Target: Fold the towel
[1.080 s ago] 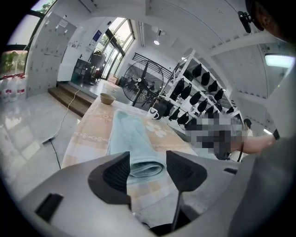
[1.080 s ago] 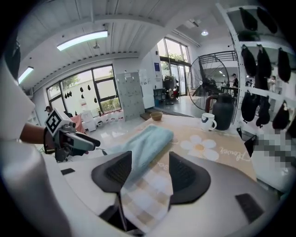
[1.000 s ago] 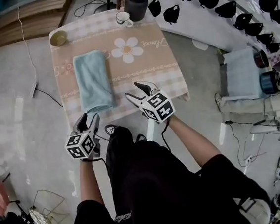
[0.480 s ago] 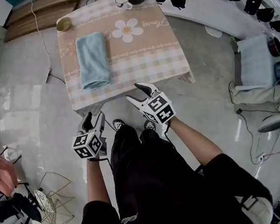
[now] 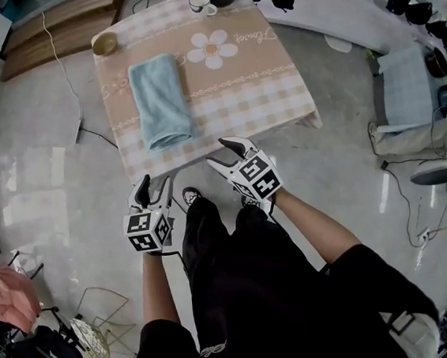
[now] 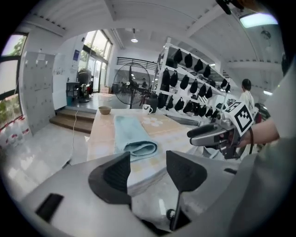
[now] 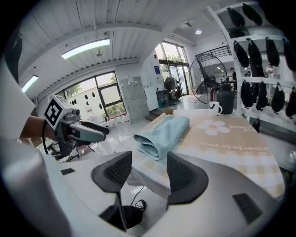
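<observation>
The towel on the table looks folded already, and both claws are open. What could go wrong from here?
1. The towel ends near the front edge of the tablecloth; a push from the left claw or right claw, both open and empty, might slide it off.
2. Its layers look loose, so pinching only the top one may undo the fold.
3. The overhanging tablecloth could snag a claw and shift the cup and bowl.

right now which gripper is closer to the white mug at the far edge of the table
Right. The right gripper hangs off the table's near edge, roughly in line with the mug; the left gripper sits further left and further back.
</observation>
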Demonstrator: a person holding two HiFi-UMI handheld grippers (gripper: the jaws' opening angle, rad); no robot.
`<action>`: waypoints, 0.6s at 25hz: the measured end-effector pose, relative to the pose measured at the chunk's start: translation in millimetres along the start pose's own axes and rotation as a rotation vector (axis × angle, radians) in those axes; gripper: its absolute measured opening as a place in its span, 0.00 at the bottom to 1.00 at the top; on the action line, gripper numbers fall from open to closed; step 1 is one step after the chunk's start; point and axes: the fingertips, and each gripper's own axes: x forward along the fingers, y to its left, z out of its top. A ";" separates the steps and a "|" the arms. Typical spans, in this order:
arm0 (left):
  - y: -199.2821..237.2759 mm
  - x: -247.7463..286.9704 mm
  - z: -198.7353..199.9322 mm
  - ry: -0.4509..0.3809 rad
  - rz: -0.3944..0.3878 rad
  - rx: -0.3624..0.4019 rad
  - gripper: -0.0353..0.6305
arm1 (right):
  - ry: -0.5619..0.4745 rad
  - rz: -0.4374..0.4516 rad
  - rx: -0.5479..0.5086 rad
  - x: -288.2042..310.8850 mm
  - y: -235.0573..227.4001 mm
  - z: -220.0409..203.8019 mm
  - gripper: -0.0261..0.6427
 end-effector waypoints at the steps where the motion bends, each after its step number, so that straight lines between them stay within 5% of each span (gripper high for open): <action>1: 8.1 6.1 3.0 0.009 -0.018 0.043 0.39 | 0.014 -0.010 -0.005 9.2 2.4 1.2 0.39; 6: 42.9 36.1 22.9 0.049 -0.161 0.279 0.39 | 0.096 -0.062 -0.004 50.8 8.3 4.0 0.39; 12: 50.1 70.0 8.7 0.134 -0.405 0.756 0.39 | 0.142 -0.158 0.069 81.1 -2.1 2.5 0.39; 15: 46.9 82.2 -0.5 0.157 -0.500 0.910 0.39 | 0.161 -0.173 0.093 93.5 -4.1 -1.9 0.39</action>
